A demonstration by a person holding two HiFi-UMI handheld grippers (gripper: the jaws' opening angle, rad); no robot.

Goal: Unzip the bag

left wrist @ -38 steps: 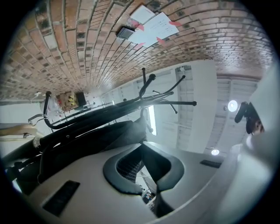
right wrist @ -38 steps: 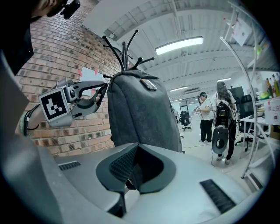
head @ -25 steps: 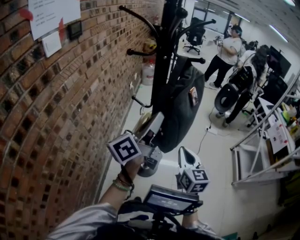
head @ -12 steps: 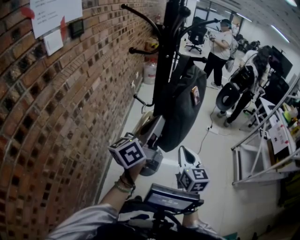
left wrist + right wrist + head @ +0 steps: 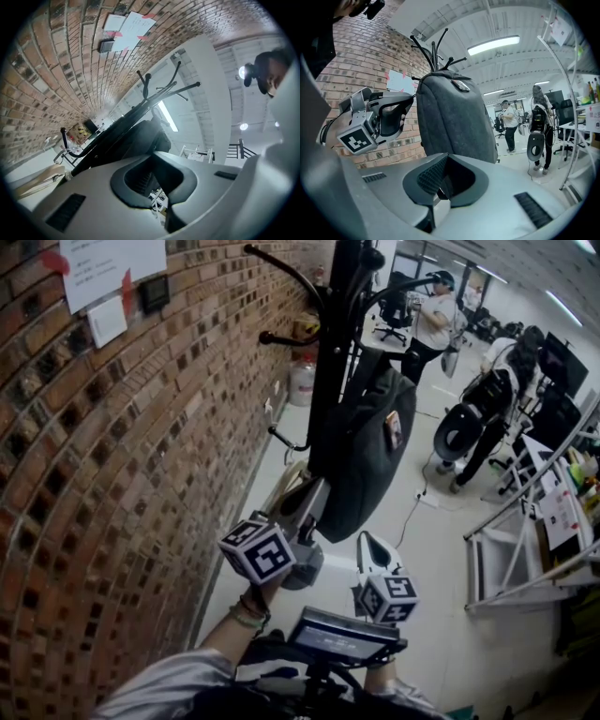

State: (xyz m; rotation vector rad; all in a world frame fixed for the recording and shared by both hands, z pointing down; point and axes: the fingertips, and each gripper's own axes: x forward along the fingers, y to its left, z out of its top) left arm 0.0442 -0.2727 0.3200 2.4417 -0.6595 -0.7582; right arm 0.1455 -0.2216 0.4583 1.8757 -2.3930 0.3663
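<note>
A dark grey backpack (image 5: pixel 366 446) hangs from a black coat rack (image 5: pixel 328 352) beside the brick wall. It also fills the middle of the right gripper view (image 5: pixel 450 117) and shows dimly behind the rack in the left gripper view (image 5: pixel 136 140). My left gripper (image 5: pixel 314 495) is shut and empty, its tips just under the bag's lower left corner; I cannot tell if they touch it. From the right gripper view the left gripper (image 5: pixel 391 117) sits left of the bag. My right gripper (image 5: pixel 367 542) is shut and empty, a little below the bag. No zipper pull is visible.
The brick wall (image 5: pixel 112 474) runs close on the left, with papers (image 5: pixel 103 277) pinned to it. A wooden hanger (image 5: pixel 286 486) hangs low on the rack. People (image 5: pixel 436 320) stand by chairs at the back. A white metal frame (image 5: pixel 525 559) stands right.
My left gripper has drifted slightly down and to the right under the bag's corner. The right gripper has stayed put. A person at the back has walked left.
</note>
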